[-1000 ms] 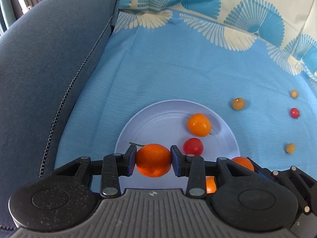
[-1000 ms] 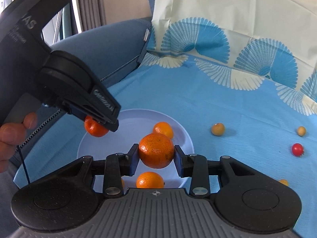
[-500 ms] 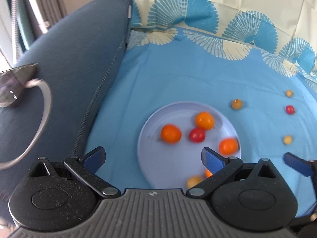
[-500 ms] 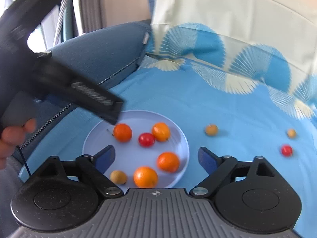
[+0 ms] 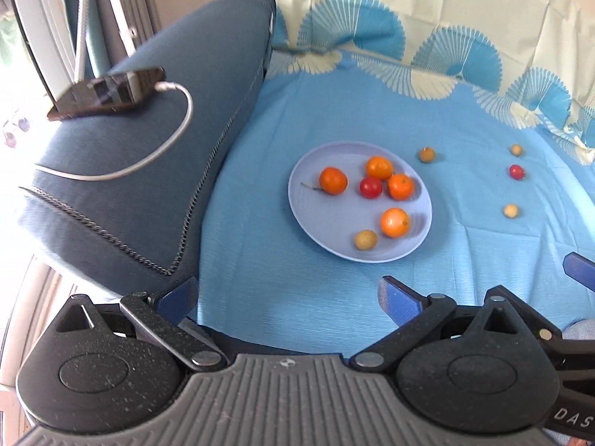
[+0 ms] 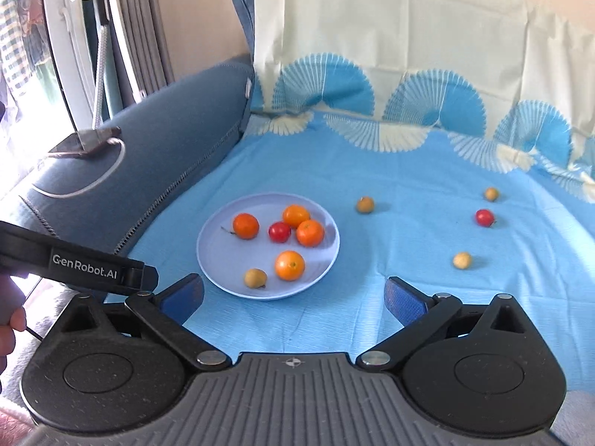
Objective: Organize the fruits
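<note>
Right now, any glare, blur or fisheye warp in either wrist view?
Left wrist: window side blown out white at the left edge; the plate and fruit slightly soft; armrest bowed by the fisheye. Right wrist: sharper on the plate; window overexposed; fruit shadows soft on the blue cloth.

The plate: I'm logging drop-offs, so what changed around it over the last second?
Both grippers let go of an orange onto the plate and pulled back and up. The left gripper is open and empty; the right gripper is opening, nothing between its jaws. The four small fruits on the blue cloth stayed put.
</note>
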{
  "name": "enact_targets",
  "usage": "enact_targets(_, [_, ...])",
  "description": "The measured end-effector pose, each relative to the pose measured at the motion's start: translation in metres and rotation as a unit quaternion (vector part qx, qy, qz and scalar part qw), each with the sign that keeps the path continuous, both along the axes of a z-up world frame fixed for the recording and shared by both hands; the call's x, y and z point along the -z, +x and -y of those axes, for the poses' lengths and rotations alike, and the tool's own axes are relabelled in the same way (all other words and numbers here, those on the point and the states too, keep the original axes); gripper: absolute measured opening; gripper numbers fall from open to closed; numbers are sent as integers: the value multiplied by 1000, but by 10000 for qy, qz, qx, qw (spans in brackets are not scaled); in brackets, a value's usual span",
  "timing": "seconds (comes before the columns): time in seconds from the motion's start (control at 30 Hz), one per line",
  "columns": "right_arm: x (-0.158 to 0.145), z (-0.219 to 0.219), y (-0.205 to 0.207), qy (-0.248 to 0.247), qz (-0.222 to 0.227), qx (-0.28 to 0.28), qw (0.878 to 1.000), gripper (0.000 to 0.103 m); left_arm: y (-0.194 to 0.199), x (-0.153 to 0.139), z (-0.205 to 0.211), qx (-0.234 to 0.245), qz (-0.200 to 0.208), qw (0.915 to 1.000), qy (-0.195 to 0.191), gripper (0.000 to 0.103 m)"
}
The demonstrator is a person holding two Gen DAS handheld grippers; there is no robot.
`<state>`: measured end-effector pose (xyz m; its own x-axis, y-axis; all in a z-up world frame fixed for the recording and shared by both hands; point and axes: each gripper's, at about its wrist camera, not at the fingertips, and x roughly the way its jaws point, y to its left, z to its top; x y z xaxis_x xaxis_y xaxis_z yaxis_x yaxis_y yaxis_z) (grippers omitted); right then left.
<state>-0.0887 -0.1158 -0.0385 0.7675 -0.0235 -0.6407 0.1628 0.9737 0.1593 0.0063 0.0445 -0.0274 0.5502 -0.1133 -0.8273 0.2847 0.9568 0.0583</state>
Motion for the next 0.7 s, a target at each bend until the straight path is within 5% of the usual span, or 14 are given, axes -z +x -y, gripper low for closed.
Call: enact_targets(0.7, [-45,-13,-77,-382,807,161,9959,102,-69,-45,5,185,815,9964,145,103])
